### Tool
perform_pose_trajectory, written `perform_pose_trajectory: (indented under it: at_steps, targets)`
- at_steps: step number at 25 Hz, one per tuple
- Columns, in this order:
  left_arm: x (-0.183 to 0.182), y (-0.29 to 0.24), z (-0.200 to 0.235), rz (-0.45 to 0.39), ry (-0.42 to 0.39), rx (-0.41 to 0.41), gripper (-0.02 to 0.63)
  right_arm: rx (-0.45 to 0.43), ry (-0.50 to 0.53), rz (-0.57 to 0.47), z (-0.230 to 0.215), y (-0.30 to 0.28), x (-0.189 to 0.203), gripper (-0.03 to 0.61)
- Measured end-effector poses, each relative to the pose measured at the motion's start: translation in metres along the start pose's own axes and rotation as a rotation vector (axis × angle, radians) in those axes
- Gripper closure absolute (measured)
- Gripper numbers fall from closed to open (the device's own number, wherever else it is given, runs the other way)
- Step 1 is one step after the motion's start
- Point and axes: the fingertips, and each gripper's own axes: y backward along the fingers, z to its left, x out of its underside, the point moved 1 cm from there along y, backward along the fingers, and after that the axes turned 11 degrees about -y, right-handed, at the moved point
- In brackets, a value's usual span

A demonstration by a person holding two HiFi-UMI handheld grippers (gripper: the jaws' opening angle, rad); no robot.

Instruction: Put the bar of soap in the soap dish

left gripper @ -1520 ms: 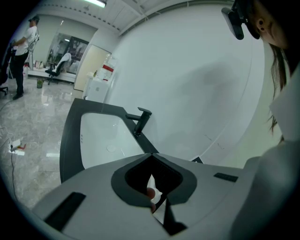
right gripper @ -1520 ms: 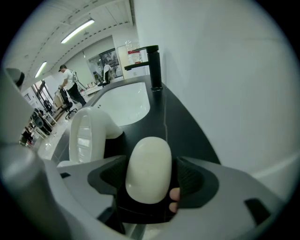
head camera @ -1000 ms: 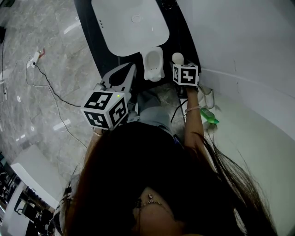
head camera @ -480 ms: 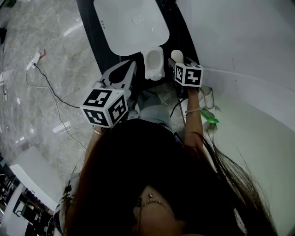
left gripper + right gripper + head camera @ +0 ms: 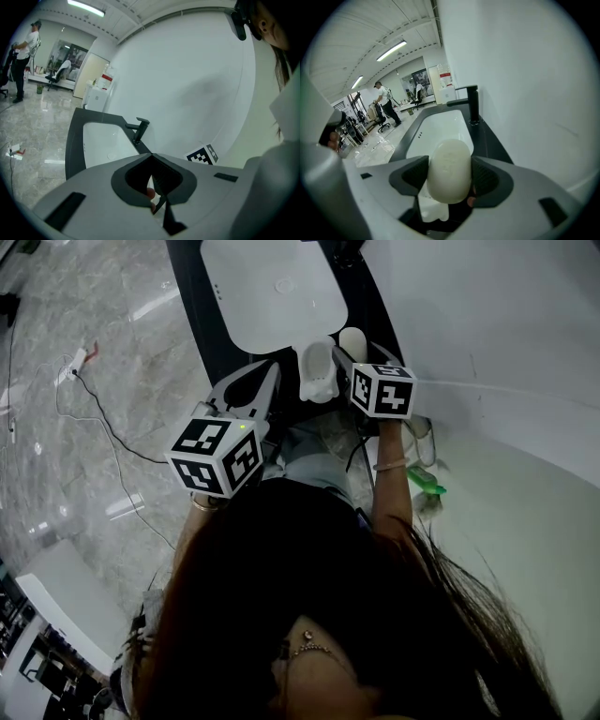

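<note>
While pinched in the right gripper's (image 5: 450,180) fingers (image 5: 491,180), bar of soap (image 5: 449,166) beside soap dish (image 5: 431,212); left gripper's (image 5: 157,201) fingers together.

Soap bar (image 5: 449,174) plain cream-white, between the dark grey pads (image 5: 489,178) of the right gripper (image 5: 450,161), whose body is light grey. Soap dish (image 5: 433,207) white, just below those fingers. Left gripper (image 5: 153,164) is the same light grey with dark grey pads. Marker cube (image 5: 382,390) black-and-white squares. Beyond the right fingers: sink (image 5: 440,129) white, counter (image 5: 489,140) dark grey, tap (image 5: 471,103) black. Floor (image 5: 84,456) grey, marble-veined. Wall (image 5: 520,84) white.
</note>
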Motion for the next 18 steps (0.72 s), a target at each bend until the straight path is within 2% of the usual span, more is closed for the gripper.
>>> perform_pose_trajectory:
  at_steps: [10,18]
  targets:
    - [0.004,0.02,0.005,-0.014,0.004,-0.026,0.618,-0.056,0.03,-0.001,0.038,-0.012,0.012,0.278]
    - [0.01,0.028,0.01,-0.011,0.011,-0.05,0.618,-0.055,0.057,-0.045,0.042,-0.027,0.028,0.278]
